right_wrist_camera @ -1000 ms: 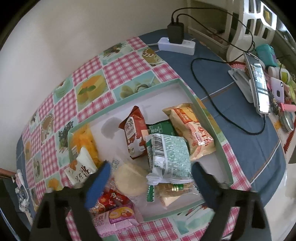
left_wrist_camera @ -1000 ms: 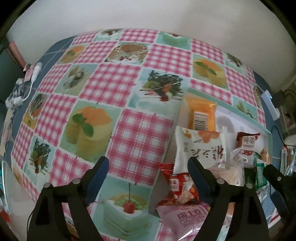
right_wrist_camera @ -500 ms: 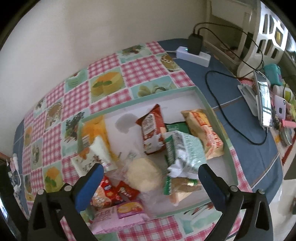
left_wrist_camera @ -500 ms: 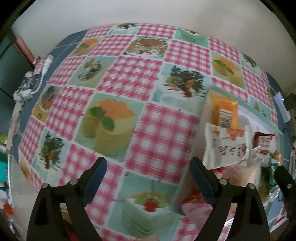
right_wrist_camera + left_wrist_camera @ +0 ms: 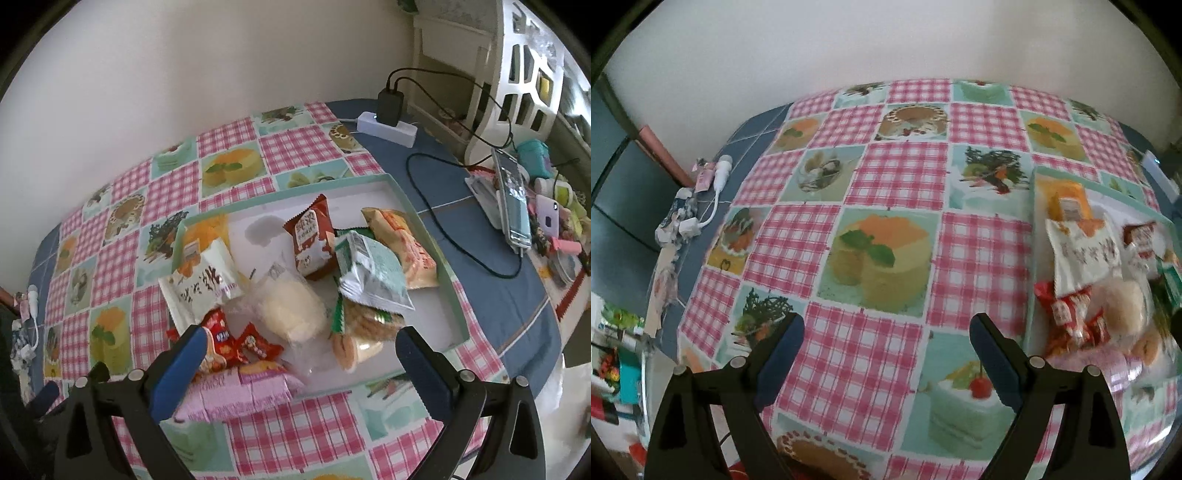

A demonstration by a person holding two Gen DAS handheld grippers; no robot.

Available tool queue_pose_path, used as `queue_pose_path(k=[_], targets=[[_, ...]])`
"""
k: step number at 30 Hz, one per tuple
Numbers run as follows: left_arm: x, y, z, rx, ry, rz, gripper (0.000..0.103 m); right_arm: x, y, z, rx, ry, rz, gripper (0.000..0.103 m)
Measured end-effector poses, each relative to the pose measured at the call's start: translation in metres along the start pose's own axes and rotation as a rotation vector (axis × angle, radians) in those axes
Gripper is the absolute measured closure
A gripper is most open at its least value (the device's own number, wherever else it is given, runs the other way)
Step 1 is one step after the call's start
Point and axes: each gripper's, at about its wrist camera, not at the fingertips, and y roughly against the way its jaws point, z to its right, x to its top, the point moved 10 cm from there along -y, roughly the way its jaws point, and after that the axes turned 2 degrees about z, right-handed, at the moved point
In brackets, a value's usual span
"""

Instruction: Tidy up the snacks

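A shallow box with a mint rim (image 5: pixel 430 236) lies on the checked tablecloth and holds several snack packets: a brown one (image 5: pixel 312 236), a green-white one (image 5: pixel 373 273), an orange one (image 5: pixel 402 247), a white one (image 5: pixel 201 288), a round pale cake (image 5: pixel 291 308). A pink packet (image 5: pixel 240 391) lies over the box's near edge. My right gripper (image 5: pixel 299 345) is open and empty above the box's near side. My left gripper (image 5: pixel 886 339) is open and empty over bare tablecloth, left of the box (image 5: pixel 1034 177).
A white power strip (image 5: pixel 388 127) with a black charger and cables lies on the blue cloth at the back right. Phones (image 5: pixel 513 195) and small clutter sit at the far right. White earphones (image 5: pixel 713 184) lie at the table's left edge. A wall stands behind.
My left gripper has swung left, away from the box, over bare tablecloth. My right gripper has drawn back and up a little, so the box sits farther off.
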Motion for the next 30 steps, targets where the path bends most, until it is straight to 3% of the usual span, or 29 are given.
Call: queue_pose_path(k=[5, 10, 17, 30], targets=[[-0.011, 0.012, 0.006, -0.027, -0.038, 0.022, 0.012, -0.008, 0.015, 0.010, -0.032, 0.010, 0.049, 0.000], [-0.011, 0.023, 0.005, -0.076, -0.010, 0.045, 0.012, -0.025, 0.018, 0.013, -0.025, 0.030, 0.031, 0.000], [-0.011, 0.024, 0.004, -0.064, -0.012, 0.044, 0.012, -0.024, 0.021, 0.010, -0.011, 0.033, 0.043, 0.000], [-0.015, 0.018, -0.005, -0.049, 0.020, 0.007, 0.012, -0.025, 0.022, 0.014, -0.084, 0.073, 0.037, 0.000]])
